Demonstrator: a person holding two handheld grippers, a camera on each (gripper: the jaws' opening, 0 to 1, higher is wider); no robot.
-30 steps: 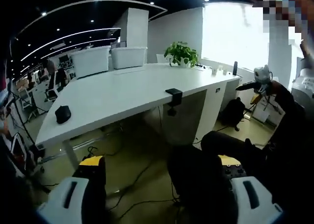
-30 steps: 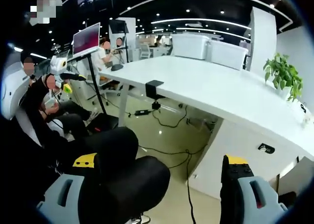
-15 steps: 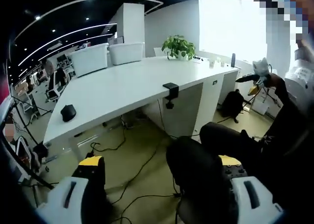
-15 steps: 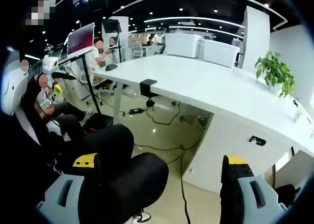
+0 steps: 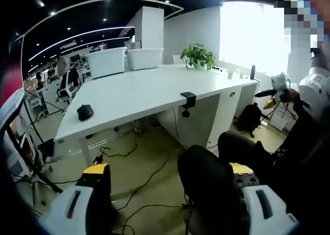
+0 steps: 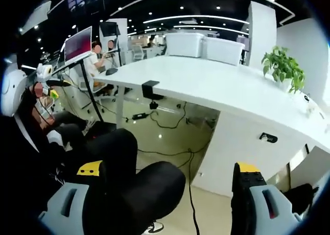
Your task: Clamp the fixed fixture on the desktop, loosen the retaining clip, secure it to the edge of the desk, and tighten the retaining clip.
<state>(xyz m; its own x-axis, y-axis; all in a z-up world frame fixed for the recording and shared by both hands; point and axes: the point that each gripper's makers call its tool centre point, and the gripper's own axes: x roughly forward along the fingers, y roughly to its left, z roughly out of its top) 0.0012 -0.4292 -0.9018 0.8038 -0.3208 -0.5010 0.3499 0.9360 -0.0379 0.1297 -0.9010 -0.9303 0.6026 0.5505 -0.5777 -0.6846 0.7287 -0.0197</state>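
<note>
The black fixture is clamped on the near edge of the white desk, its screw hanging below the top. In the right gripper view the same fixture sits on the desk edge, left of centre. My left gripper is open, well back from the desk and low, with nothing held. My right gripper is also open and far from the fixture. A person's dark-trousered knees lie beyond the jaws in both views.
A black mouse, two white bins and a potted plant stand on the desk. Cables trail over the floor beneath it. Seated people and a monitor on a stand are at the left of the right gripper view.
Both views have shifted a little with my hands. The fixture stays clamped on the desk edge, and both grippers stay open.
</note>
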